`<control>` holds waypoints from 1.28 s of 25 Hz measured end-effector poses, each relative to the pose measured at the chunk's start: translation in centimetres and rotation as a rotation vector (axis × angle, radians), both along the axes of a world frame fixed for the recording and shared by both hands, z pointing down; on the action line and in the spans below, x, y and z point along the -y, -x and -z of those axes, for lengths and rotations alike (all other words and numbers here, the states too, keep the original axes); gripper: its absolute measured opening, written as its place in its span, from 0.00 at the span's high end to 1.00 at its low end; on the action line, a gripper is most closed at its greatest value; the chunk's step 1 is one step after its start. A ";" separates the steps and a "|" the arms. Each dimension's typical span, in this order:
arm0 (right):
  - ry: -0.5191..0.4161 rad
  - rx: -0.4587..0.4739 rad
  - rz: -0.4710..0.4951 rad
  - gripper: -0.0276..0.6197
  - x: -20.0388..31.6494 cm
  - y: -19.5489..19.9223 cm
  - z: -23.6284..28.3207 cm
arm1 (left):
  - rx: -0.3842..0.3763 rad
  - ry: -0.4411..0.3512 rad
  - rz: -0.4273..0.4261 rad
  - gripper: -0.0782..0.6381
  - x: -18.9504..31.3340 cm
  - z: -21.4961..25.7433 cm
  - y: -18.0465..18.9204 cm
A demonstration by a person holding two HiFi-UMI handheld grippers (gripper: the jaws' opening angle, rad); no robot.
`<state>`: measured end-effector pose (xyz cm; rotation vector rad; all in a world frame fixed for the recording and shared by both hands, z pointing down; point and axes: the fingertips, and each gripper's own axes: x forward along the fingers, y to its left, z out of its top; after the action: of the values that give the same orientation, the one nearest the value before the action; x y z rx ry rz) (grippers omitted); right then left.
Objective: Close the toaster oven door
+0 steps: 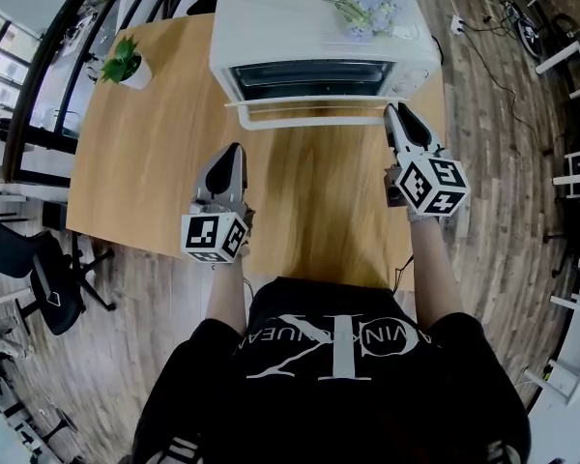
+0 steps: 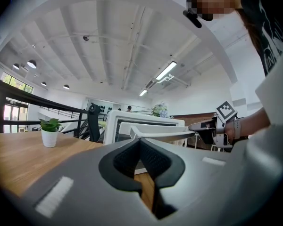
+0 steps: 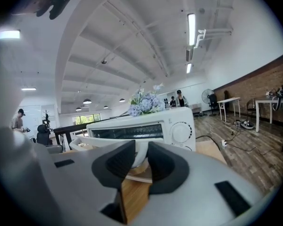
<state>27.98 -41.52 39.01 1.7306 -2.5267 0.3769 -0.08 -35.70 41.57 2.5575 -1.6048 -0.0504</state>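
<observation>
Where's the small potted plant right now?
Head view: the small green plant in its white pot stands near the far left corner of the wooden table, left of the white toaster oven.

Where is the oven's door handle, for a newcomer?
A white toaster oven stands at the far edge of the wooden table. Its handle is the thin white bar across the front; alone there, it sits between the tongs of the right gripper.

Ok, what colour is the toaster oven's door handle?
White; the door handle shows best in the head view.
</observation>
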 end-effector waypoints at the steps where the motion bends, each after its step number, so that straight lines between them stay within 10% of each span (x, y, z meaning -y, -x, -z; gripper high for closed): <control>1: -0.002 0.003 0.001 0.84 0.2 0.0 0.1 | 0.000 0.002 0.001 0.88 0.0 0.0 0.0; 32: -0.071 -0.023 -0.047 0.84 5.1 0.0 2.4 | 0.009 0.028 0.023 0.88 0.4 -0.7 0.4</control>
<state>27.97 -46.64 36.61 1.8112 -2.5166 0.2707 -0.50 -36.13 42.30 2.5219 -1.6261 -0.0186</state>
